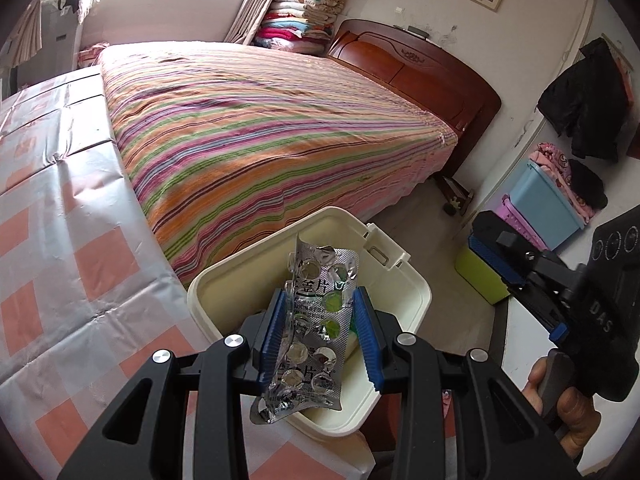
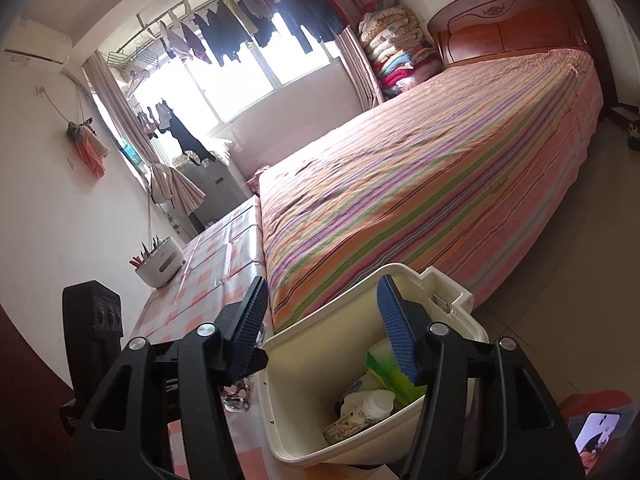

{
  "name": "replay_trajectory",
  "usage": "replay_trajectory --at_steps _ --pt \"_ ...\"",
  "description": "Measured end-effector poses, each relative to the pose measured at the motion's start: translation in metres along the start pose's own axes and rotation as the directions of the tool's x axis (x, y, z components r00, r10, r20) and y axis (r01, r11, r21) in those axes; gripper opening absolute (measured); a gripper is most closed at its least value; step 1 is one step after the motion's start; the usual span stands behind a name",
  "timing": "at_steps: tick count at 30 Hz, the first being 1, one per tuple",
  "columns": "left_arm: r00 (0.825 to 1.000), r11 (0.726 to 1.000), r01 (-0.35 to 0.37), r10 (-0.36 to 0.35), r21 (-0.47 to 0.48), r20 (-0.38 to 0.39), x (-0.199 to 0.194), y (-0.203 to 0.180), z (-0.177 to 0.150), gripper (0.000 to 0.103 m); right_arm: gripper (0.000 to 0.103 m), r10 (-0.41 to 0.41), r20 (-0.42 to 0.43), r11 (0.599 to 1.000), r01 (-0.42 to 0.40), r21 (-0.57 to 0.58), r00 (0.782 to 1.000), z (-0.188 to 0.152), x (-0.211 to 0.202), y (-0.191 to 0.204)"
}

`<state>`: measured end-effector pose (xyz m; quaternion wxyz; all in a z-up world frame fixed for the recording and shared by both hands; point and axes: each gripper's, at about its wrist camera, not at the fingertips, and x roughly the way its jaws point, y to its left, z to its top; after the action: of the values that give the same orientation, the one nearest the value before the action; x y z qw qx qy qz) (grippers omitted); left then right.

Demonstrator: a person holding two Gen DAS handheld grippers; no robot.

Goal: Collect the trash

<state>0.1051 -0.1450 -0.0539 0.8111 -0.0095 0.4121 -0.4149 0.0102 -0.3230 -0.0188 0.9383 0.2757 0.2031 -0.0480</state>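
Crumpled silver foil blister pack (image 1: 314, 332), printed with dark characters and showing a few green pills, stands upright between the blue ribbed fingers (image 1: 274, 332) of the left gripper (image 1: 320, 334), which pinch it from both sides. Beyond and below those fingertips sits the cream plastic bin (image 1: 416, 300), so the pack hangs over its open mouth. To the right of the left fingers, the right gripper (image 1: 516, 276) shows with a person's hand (image 1: 568, 396) on its grip.

In the right wrist view, the right gripper (image 2: 324, 324) has its ribbed fingers (image 2: 396, 332) spread wide with nothing between them; the right finger stands over the cream bin (image 2: 280, 420), the left one outside its rim. Below the right fingertip lie a green packet (image 2: 386, 364), white wrappers (image 2: 368, 400) and a printed carton (image 2: 344, 428) inside the bin. Past the fingertips stretches a striped bedspread (image 2: 420, 184).
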Motion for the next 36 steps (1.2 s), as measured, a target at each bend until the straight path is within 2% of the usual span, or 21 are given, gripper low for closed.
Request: replay_trajectory --at_steps 2,9,10,12,14,17,20,22,25,28,29,36 --pt "1.0 1.0 -0.011 0.011 0.009 -0.011 0.01 -0.004 0.001 0.034 0.067 -0.006 0.024 1.0 0.005 0.026 1.0 0.002 -0.008 -0.007" --pt "0.999 0.999 -0.039 0.04 0.033 -0.034 0.041 -0.021 0.004 0.037 0.07 -0.021 0.056 0.998 0.017 0.062 0.998 0.003 -0.019 -0.017" --pt "0.998 0.998 -0.051 0.052 0.036 -0.033 0.043 -0.023 0.004 0.04 0.071 -0.021 0.061 0.997 0.017 0.069 0.998 0.004 -0.02 -0.018" --pt "0.998 0.998 -0.061 0.062 0.027 -0.033 0.046 -0.024 0.004 0.064 0.072 -0.029 0.068 0.996 0.023 0.081 0.997 0.004 -0.021 -0.021" --pt "0.997 0.998 -0.069 0.069 0.005 -0.028 0.043 -0.025 0.003 0.073 0.074 -0.03 0.069 0.996 0.024 0.09 0.997 0.003 -0.021 -0.021" --pt "0.996 0.995 -0.093 0.092 -0.029 -0.02 0.03 -0.021 -0.001 0.075 0.076 -0.031 0.075 0.996 0.025 0.083 0.997 0.002 -0.022 -0.016" --pt "0.993 0.991 -0.111 0.113 -0.075 0.026 0.002 -0.016 -0.01 0.075 0.08 -0.042 0.089 0.998 0.038 0.048 0.995 -0.002 -0.024 -0.003" --pt "0.984 0.981 -0.158 0.166 -0.113 0.069 -0.025 -0.011 -0.021 0.075 0.083 -0.066 0.095 0.998 0.065 0.02 0.993 -0.009 -0.025 0.005" --pt "0.969 0.96 -0.197 0.221 -0.197 0.109 -0.057 -0.001 -0.042 0.079 0.089 -0.044 0.071 0.999 0.044 0.005 0.997 -0.025 -0.022 0.018" --pt "0.954 0.944 -0.236 0.27 -0.232 0.129 -0.079 0.008 -0.056 0.08 0.093 -0.043 0.05 0.999 0.045 -0.03 0.998 -0.039 -0.018 0.033" --pt "0.947 0.938 -0.257 0.292 -0.232 0.131 -0.084 0.009 -0.058 0.08 0.096 -0.041 0.055 0.998 0.044 -0.053 0.998 -0.044 -0.019 0.043" --pt "0.91 0.93 -0.33 0.359 -0.163 0.207 -0.102 0.026 -0.057 0.08 0.096 -0.054 0.088 0.99 0.065 -0.126 0.995 -0.054 -0.019 0.078"
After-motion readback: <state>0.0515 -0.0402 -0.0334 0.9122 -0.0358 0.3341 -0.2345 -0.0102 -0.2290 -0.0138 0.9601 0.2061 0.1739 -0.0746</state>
